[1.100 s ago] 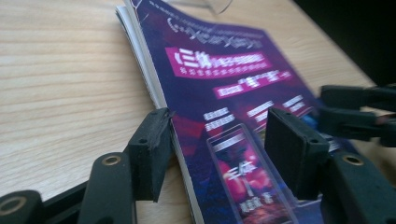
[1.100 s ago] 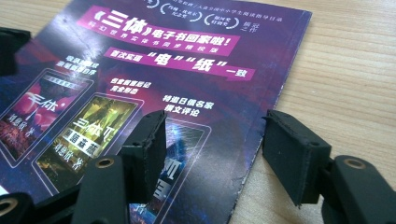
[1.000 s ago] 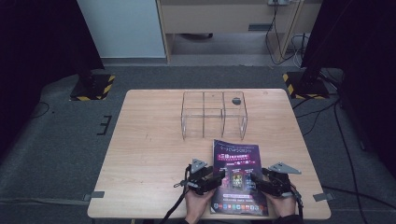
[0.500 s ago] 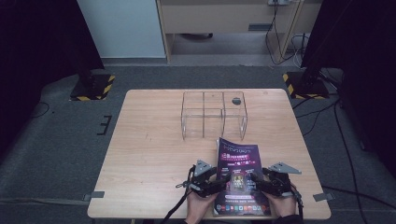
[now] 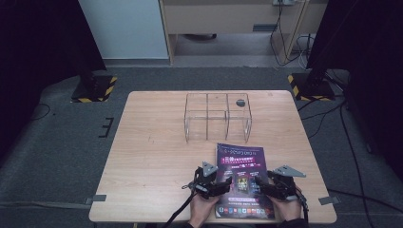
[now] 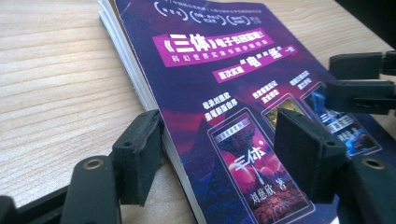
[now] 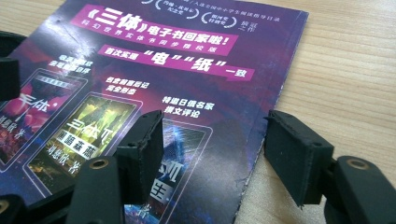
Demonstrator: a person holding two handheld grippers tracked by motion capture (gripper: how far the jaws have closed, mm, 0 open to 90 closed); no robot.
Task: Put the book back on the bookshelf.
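Surface (image 5: pixel 157 156): pale wood, rectangular, standing on grey carpet. It carries every item listed below.

Rack (image 5: pixel 217 117): clear acrylic, divided into compartments, at the far middle of the surface. A small dark round object (image 5: pixel 240 101) sits at its far right; whether inside or behind cannot be told. Rack unchanged since a second ago.

Book (image 5: pixel 241 179): purple cover with printed Chinese titling, lying flat at the near edge, well apart from the rack. Compared with a second ago its far end has swung slightly, so it now lies a little more square to the person. Judged: it is being lined up for a two-sided lift, probably toward the rack.

Left hand-held gripper (image 6: pixel 219 154): released, jaws spread. One jaw sits on the surface against the page edge at the book's left side, the other above the cover. Nothing is clamped. In the high view (image 5: pixel 215 183) it has closed in on the book's left margin.

Right hand-held gripper (image 7: pixel 215 149): released, jaws apart. They straddle the book's right edge, one over the cover and one over bare wood. In the high view (image 5: pixel 275 186) it lies at the right margin.

Status, judged: both jaw pairs bracket opposite edges; grasp not yet made.
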